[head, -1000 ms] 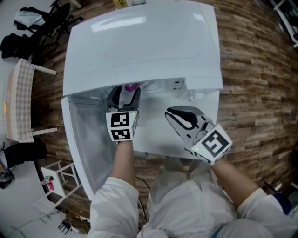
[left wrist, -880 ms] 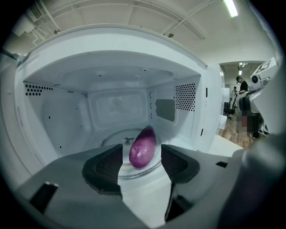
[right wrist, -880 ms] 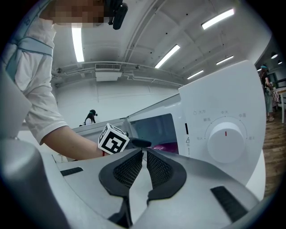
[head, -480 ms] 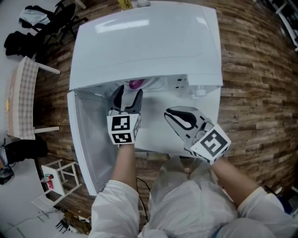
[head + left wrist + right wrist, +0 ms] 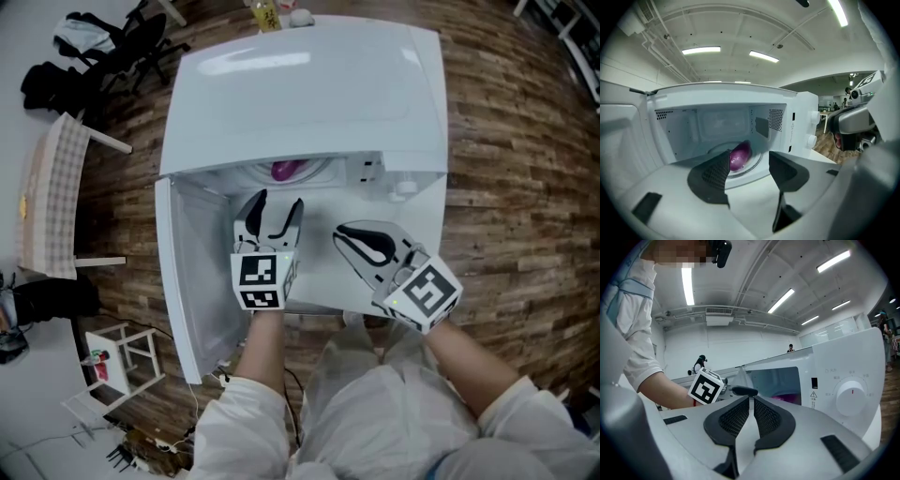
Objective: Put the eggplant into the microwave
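Note:
The purple eggplant [image 5: 740,156] lies on the glass turntable inside the white microwave [image 5: 300,84]; from above only its top [image 5: 286,171] shows in the cavity. My left gripper [image 5: 274,210] hangs open and empty just outside the cavity mouth, jaws pointing in at the eggplant [image 5: 787,398]. My right gripper [image 5: 364,240] is shut on nothing, held in front of the control panel with its round knob [image 5: 851,398]. The door [image 5: 192,281] stands swung open at the left.
The microwave sits on a wood-plank floor [image 5: 506,187]. A chair with a checked cushion [image 5: 47,197] and dark bags [image 5: 66,75] stand to the left. A small white rack [image 5: 117,361] is at the lower left.
My left gripper has drawn back out of the cavity toward me, open, leaving the eggplant on the turntable. The right gripper has barely moved.

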`<state>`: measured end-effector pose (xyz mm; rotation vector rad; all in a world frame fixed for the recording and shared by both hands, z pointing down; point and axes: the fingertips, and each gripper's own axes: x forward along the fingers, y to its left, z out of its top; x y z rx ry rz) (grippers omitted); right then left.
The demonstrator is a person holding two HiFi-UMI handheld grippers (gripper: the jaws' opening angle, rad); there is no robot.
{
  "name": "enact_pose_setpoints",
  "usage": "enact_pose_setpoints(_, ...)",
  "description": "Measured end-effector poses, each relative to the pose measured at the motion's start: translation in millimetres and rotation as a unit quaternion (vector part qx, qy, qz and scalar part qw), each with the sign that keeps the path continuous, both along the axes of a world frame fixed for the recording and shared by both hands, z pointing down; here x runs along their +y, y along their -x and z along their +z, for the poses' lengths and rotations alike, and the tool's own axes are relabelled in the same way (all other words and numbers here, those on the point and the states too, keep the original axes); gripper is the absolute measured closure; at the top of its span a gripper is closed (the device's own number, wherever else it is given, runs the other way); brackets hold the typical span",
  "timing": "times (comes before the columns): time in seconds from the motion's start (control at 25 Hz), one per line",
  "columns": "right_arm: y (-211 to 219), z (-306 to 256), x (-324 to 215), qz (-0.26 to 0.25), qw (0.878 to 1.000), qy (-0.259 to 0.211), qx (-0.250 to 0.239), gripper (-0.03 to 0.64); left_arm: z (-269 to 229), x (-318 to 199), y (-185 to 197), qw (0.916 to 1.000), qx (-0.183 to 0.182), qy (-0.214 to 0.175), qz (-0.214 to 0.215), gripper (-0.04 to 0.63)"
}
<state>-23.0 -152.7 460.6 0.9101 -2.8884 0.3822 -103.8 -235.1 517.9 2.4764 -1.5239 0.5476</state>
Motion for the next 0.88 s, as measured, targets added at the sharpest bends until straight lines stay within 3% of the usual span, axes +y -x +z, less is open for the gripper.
enact_pose_setpoints(0.48,-1,-12,13,0.0,1.0,-0.014,0.002,0.58,-31,33,-13,0.9991,0.025,-0.029,0.017,0.37)
enact_pose_setpoints(0.88,-5,-16,34,0.001,1.0,-0.022,0.016,0.58,-54,69,-13,0.9974,0.049,-0.046,0.024,0.513)
